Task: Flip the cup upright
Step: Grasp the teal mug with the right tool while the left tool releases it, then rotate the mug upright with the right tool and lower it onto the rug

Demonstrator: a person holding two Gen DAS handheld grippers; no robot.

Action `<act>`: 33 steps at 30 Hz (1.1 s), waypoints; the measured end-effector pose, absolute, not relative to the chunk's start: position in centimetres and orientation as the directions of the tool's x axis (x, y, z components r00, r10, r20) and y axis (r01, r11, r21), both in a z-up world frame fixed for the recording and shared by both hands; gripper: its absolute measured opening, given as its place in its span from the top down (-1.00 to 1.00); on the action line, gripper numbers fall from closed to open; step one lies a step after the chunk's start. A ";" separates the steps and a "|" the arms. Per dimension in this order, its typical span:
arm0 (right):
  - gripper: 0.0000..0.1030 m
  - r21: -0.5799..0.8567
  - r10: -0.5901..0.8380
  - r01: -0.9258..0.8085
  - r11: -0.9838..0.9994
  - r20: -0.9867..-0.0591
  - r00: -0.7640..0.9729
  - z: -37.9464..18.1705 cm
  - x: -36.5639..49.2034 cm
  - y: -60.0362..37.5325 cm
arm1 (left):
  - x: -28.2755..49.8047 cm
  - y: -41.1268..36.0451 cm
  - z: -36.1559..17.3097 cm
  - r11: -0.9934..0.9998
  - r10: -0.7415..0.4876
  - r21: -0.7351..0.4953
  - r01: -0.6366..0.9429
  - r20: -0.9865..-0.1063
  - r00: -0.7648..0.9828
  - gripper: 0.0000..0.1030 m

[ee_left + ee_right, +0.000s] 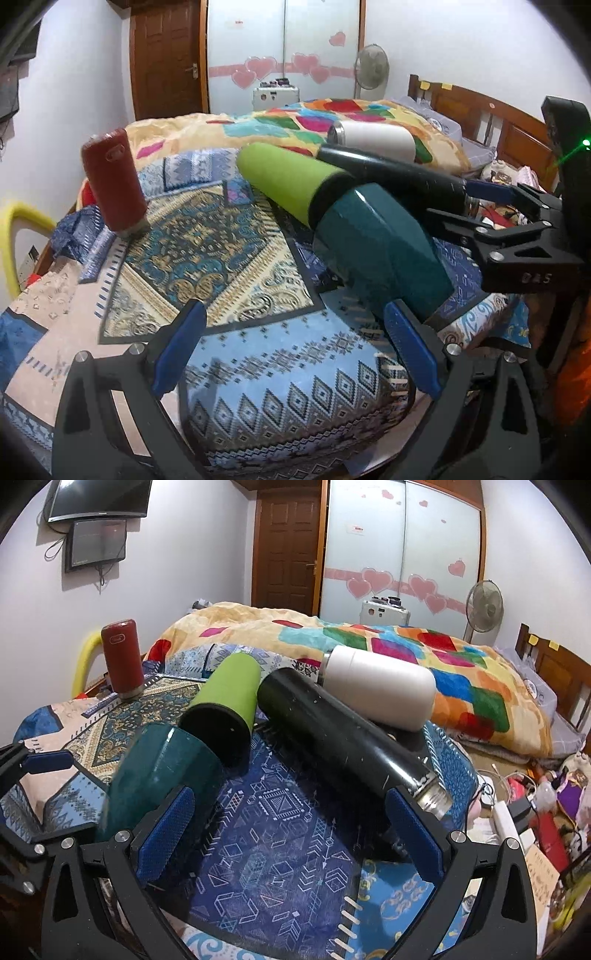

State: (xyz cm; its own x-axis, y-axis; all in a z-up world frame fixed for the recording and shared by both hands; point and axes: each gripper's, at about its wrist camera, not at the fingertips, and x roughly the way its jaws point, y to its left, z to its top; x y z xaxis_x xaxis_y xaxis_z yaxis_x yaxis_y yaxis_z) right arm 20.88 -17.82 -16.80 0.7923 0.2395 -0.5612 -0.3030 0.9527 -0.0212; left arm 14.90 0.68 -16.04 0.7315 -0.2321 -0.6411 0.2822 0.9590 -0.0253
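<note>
Both grippers gape, holding nothing.
Teal cup (380, 247) lies on its side; left gripper (295, 332) near it, right gripper (288, 830) beside it; red bottle (123, 659) upright beyond.

"DAS" embossed on right gripper (532, 275) body; red flask (123, 657) oval logo unreadable.

A bedroom dressed in pattern and colour, seen across a made-up bed.

A multicoloured patchwork quilt (388, 657) lies heaped at the far side of the blue patterned blanket (280, 834). Beyond it stand a brown wooden door (286, 550), a frosted wardrobe with pink heart stickers (402, 554) and a pedestal fan (484, 605); a television (98, 498) hangs on the left wall.
</note>
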 end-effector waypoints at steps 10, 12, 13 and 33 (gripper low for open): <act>-1.00 0.112 0.393 -0.408 0.906 -0.583 0.711 -16.6 20.5 -14.5 | 14.0 3.9 -13.3 0.985 -0.136 0.019 0.174 -0.541 0.830 -0.91; -0.99 0.114 0.402 -0.422 0.899 -0.598 0.694 -16.9 20.8 -13.5 | 13.7 4.4 -13.3 0.987 -0.120 0.028 0.158 -0.528 0.841 -0.91; -0.99 0.106 0.399 -0.427 0.898 -0.606 0.688 -17.0 21.1 -13.0 | 13.7 4.7 -13.3 0.988 -0.115 0.028 0.152 -0.523 0.844 -0.91; -0.43 0.024 0.326 -0.438 0.899 -0.705 0.630 -18.1 23.0 -10.3 | 13.9 5.6 -14.2 0.988 -0.141 -0.023 0.151 -0.515 0.845 -0.91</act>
